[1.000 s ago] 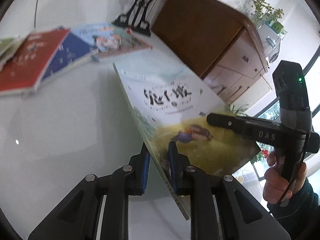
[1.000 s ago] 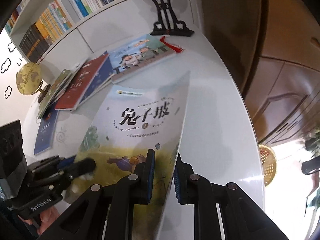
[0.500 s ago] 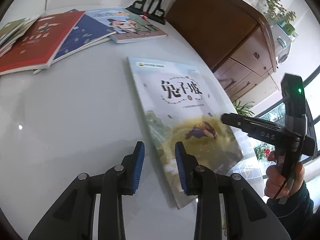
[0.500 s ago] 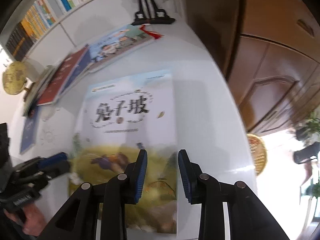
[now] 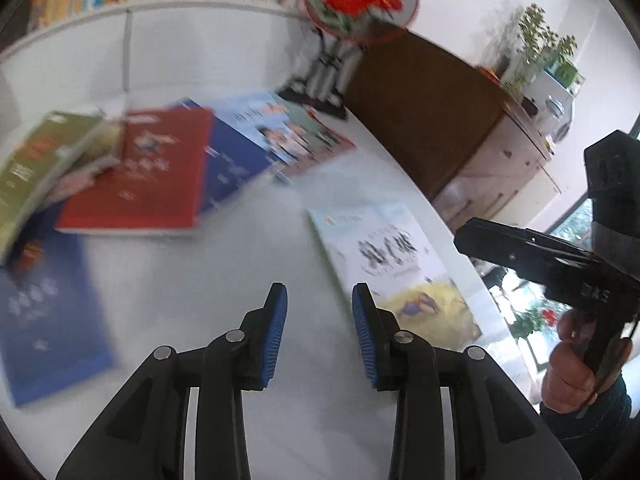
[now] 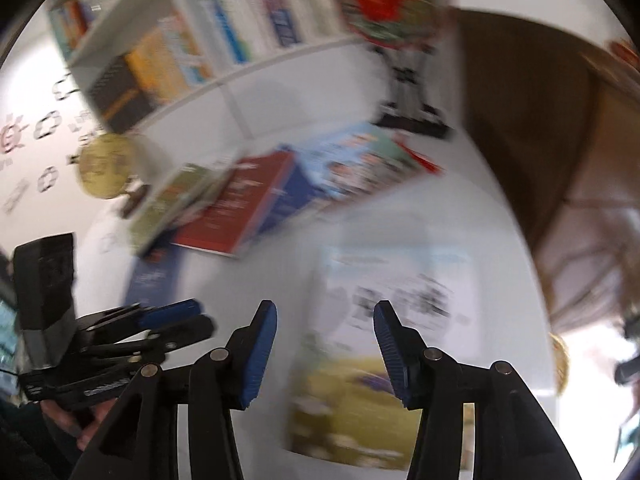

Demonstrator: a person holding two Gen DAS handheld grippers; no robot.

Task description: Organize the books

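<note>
A pale picture book [image 5: 396, 268] [image 6: 384, 344] with a yellow field on its cover lies flat on the white table, near the right edge. My left gripper [image 5: 320, 304] hangs above the table just left of that book, its jaws opening with nothing between them. My right gripper [image 6: 324, 316] hovers over the same book, jaws opening and empty. The right gripper [image 5: 532, 256] also shows at the right of the left wrist view, and the left gripper [image 6: 176, 316] at the lower left of the right wrist view. A red book [image 5: 144, 184] [image 6: 240, 204] lies in an overlapping spread of several books further back.
A blue book [image 5: 44, 312] lies at the near left. A round ornament on a black stand [image 5: 348, 24] and a gold globe [image 6: 106, 166] stand at the back, before a shelf of books [image 6: 180, 48]. A brown cabinet [image 5: 432, 112] borders the table on the right.
Both grippers let go of the picture book, which dropped from tilted to flat on the table. Both have since risen and drawn back, jaws widening.
</note>
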